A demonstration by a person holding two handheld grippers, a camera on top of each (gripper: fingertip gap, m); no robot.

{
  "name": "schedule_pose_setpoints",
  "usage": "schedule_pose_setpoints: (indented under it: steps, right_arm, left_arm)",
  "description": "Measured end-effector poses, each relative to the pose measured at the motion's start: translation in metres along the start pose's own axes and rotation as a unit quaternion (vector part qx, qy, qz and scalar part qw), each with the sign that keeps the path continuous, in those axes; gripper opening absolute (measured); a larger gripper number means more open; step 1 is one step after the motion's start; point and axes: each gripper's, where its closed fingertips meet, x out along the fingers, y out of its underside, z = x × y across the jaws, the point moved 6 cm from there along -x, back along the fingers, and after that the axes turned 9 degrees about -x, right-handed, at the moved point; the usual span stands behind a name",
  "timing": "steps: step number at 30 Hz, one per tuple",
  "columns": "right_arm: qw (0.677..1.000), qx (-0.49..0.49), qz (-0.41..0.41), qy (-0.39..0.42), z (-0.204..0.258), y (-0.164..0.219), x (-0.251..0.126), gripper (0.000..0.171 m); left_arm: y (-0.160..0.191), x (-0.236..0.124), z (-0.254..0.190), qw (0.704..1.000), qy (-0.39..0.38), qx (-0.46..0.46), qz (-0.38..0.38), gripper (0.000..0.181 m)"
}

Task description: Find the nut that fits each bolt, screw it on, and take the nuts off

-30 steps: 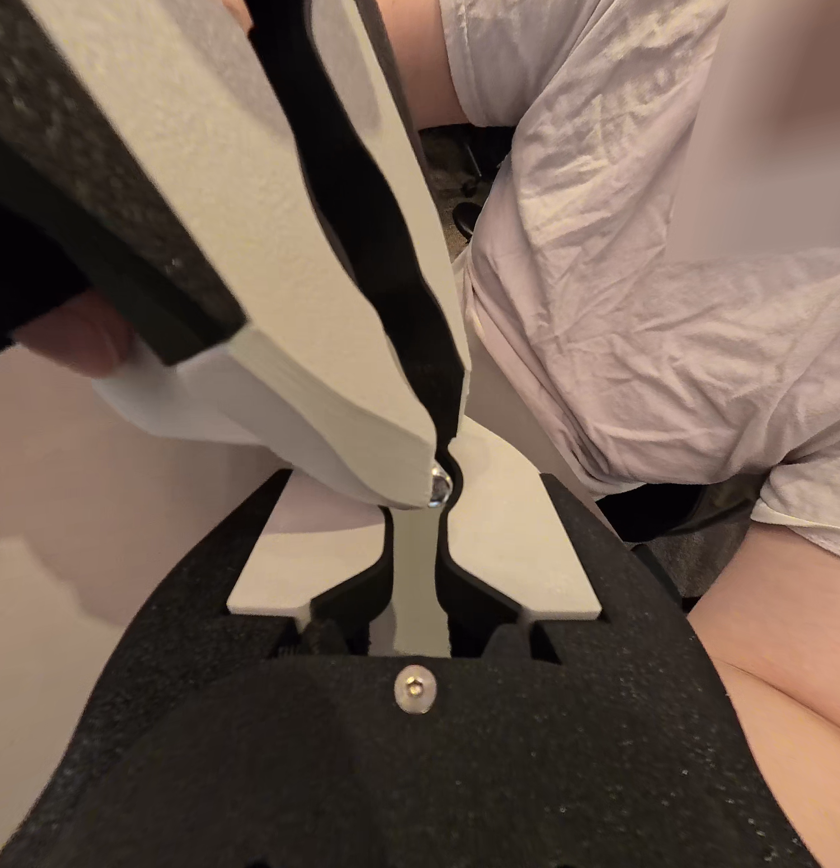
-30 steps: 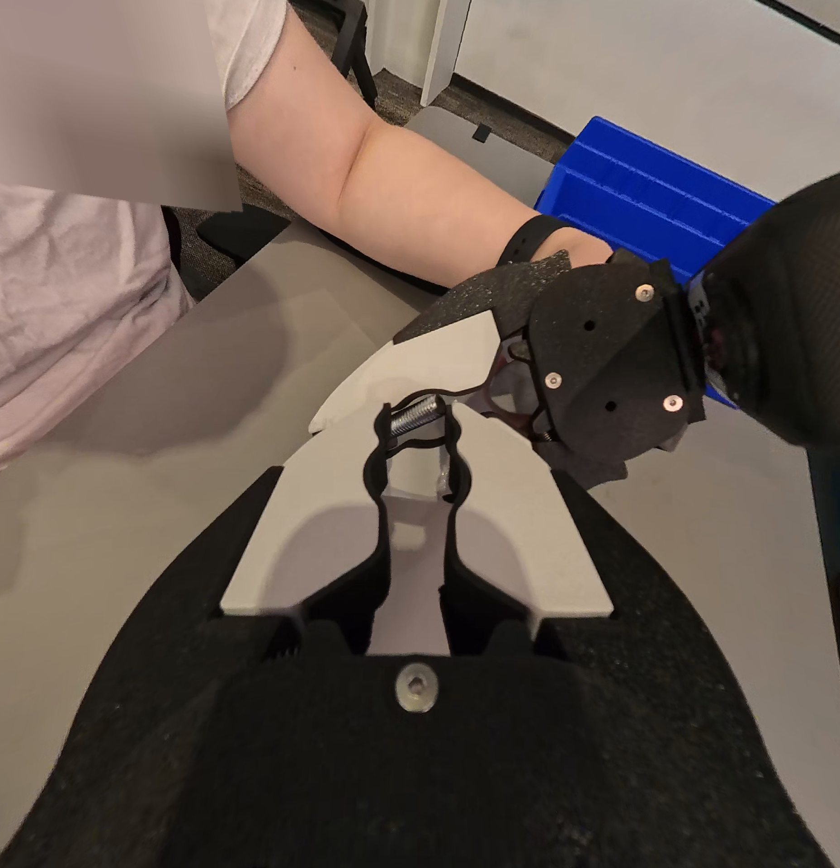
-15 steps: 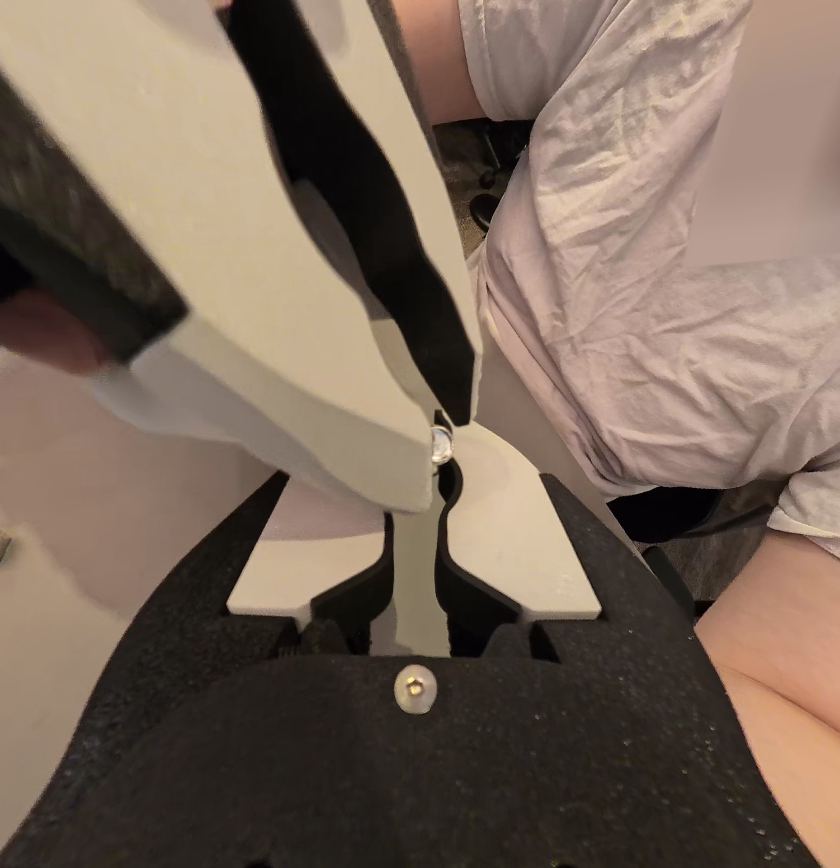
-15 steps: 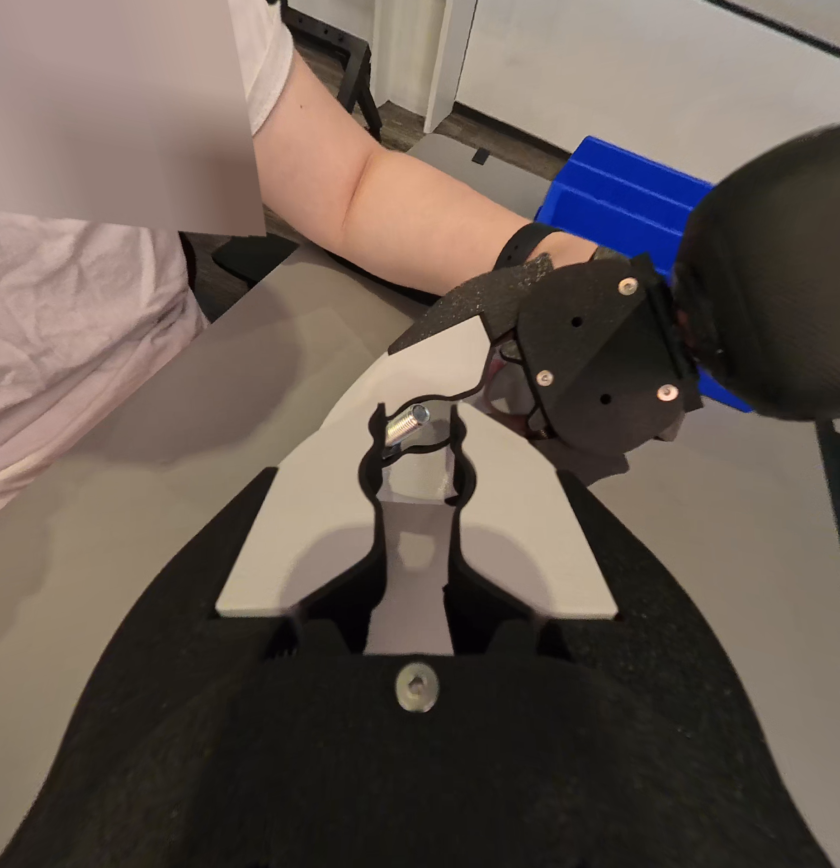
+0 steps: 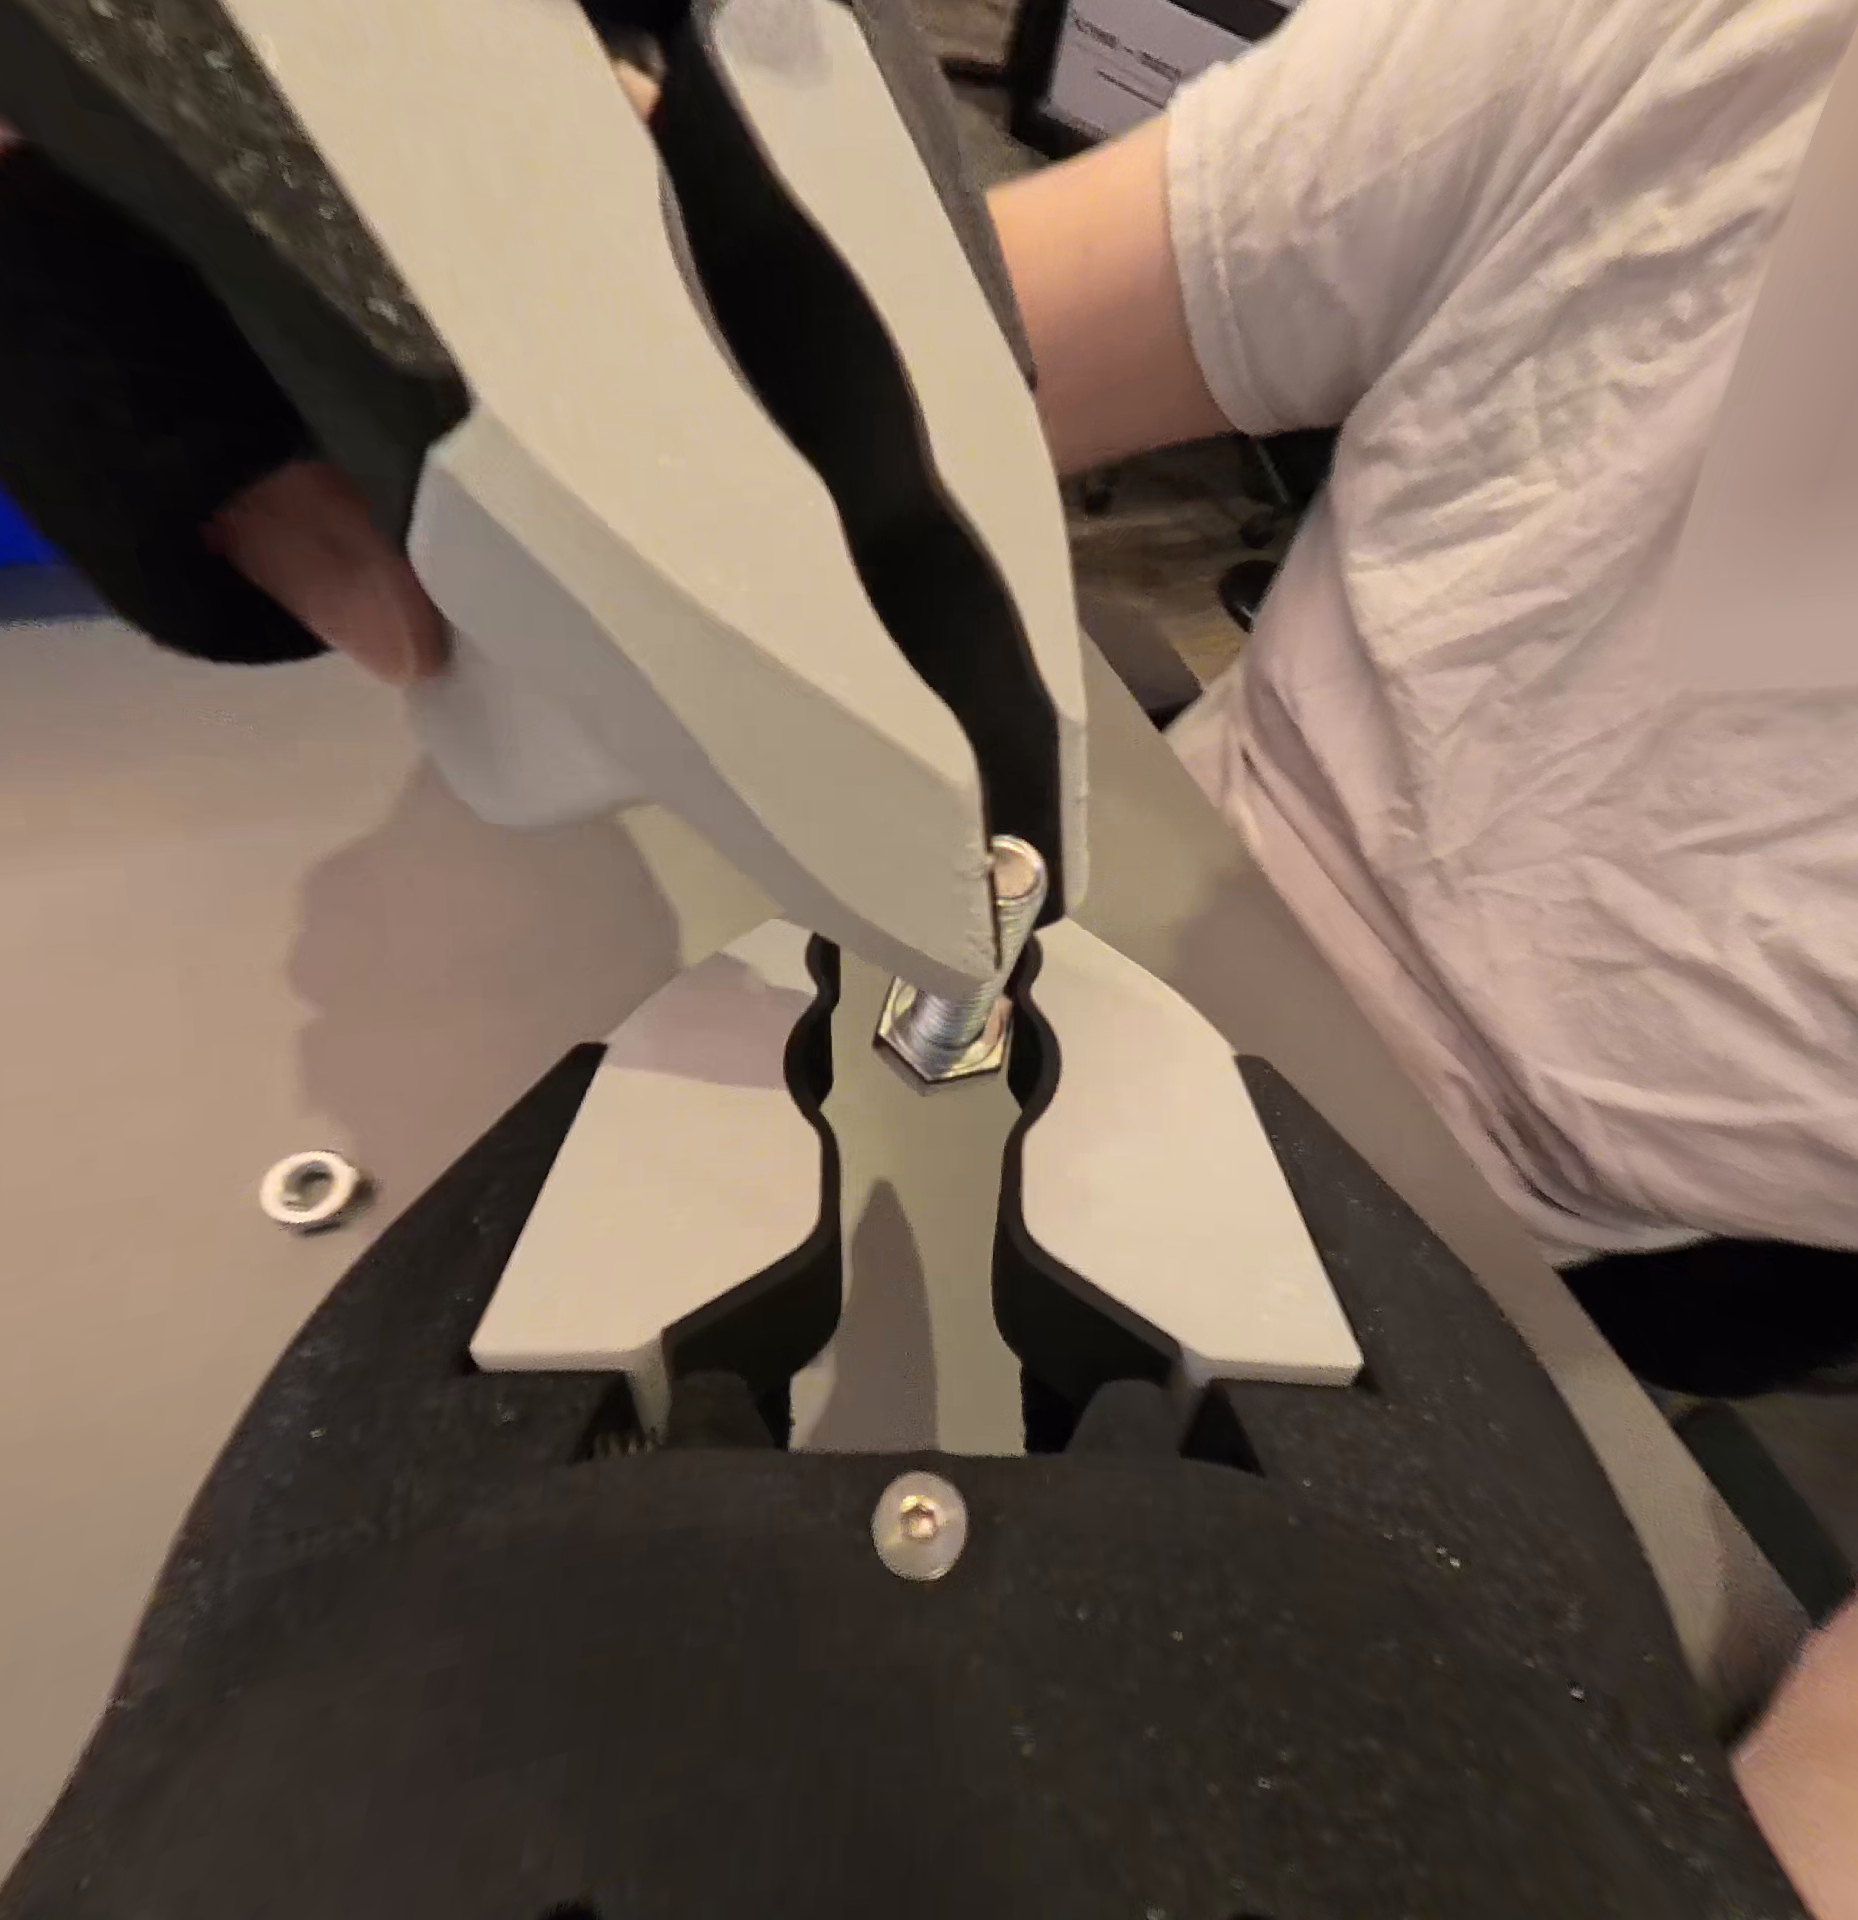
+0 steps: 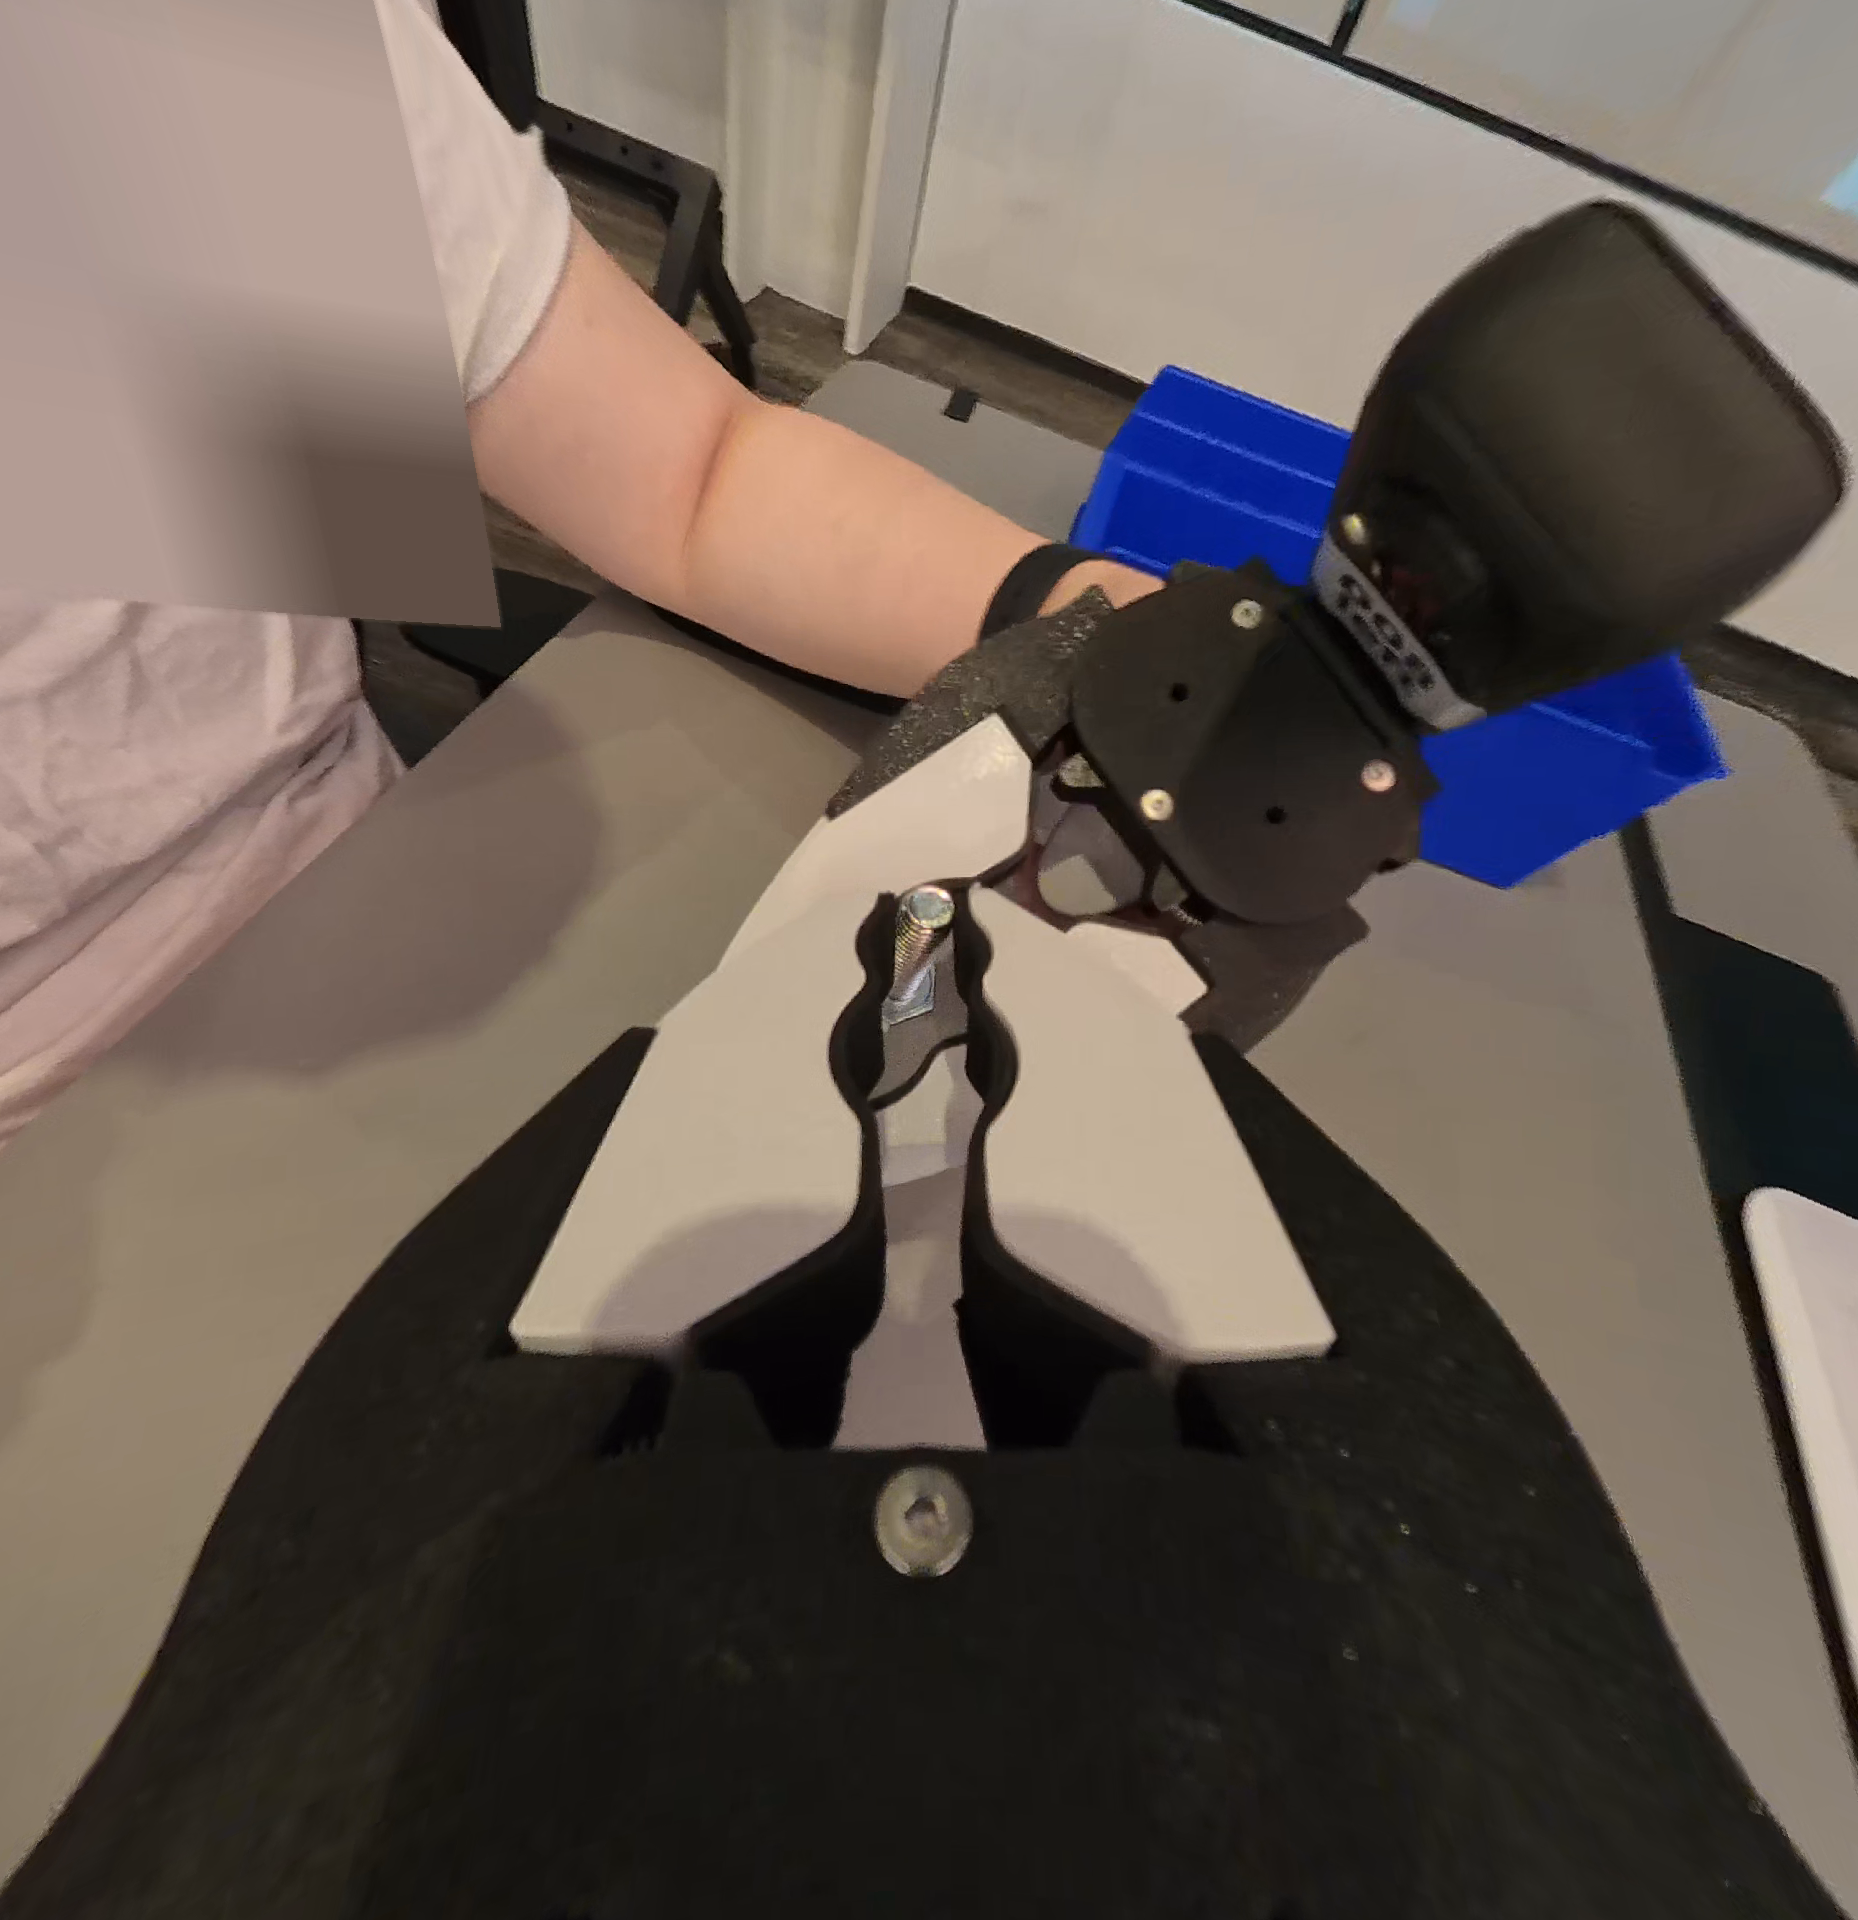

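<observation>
In the left wrist view, the left gripper (image 5: 920, 1023) stands with its two grey, black-lined fingers parted a moderate way, a silver hexagonal nut (image 5: 943, 1042) sitting between the tips; whether the pads press on the nut cannot be told. One silver threaded bolt (image 5: 992, 951) runs from that nut up and away into the tips of the right gripper (image 5: 1018, 883), which reaches in from the upper left with its jaws drawn nearly together, pinching the bolt's far end. One loose silver ring-shaped nut or washer (image 5: 312, 1191) lies alone on the plain grey table (image 5: 125, 935), well to the left of the left gripper. Beyond, a person in a white creased T-shirt (image 5: 1527, 675) sits at the table's edge.

In the right wrist view, the right gripper (image 6: 925, 935) clasps the same bolt (image 6: 920, 951), the hex nut (image 6: 909, 1006) low on its thread. Just past it sits the left gripper's black body (image 6: 1237, 748), and farther back one blue plastic bin (image 6: 1527, 790).
</observation>
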Motion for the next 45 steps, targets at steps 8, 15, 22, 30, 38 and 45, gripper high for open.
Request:
schedule_pose_setpoints:
  steps: [8,15,22,30,38,45]
  right_arm:
    - [0.995,-0.028,0.032,0.093,-0.013,-0.008,-0.028,0.01]
    - [0.989,-0.027,0.026,0.146,-0.021,-0.014,-0.046,0.01]
    - [0.987,-0.037,0.024,0.158,-0.022,-0.015,-0.049,0.01]
    - [0.986,-0.035,0.022,0.161,-0.023,-0.014,-0.048,0.01]
    - [0.987,-0.033,0.013,0.158,-0.023,-0.015,-0.049,0.01]
    - [0.985,-0.031,-0.004,0.168,-0.023,-0.023,-0.048,0.01]
  left_arm:
    - [-0.027,-0.018,0.012,0.982,-0.133,0.056,-0.124,0.022]
    - [-0.037,-0.025,0.017,0.954,-0.227,0.091,-0.174,0.023]
    - [-0.043,-0.026,0.017,0.944,-0.248,0.087,-0.201,0.017]
    - [-0.044,-0.026,0.018,0.938,-0.266,0.091,-0.203,0.015]
    - [-0.046,-0.027,0.015,0.935,-0.27,0.1,-0.209,0.014]
    - [-0.048,-0.024,0.015,0.929,-0.279,0.104,-0.219,0.031]
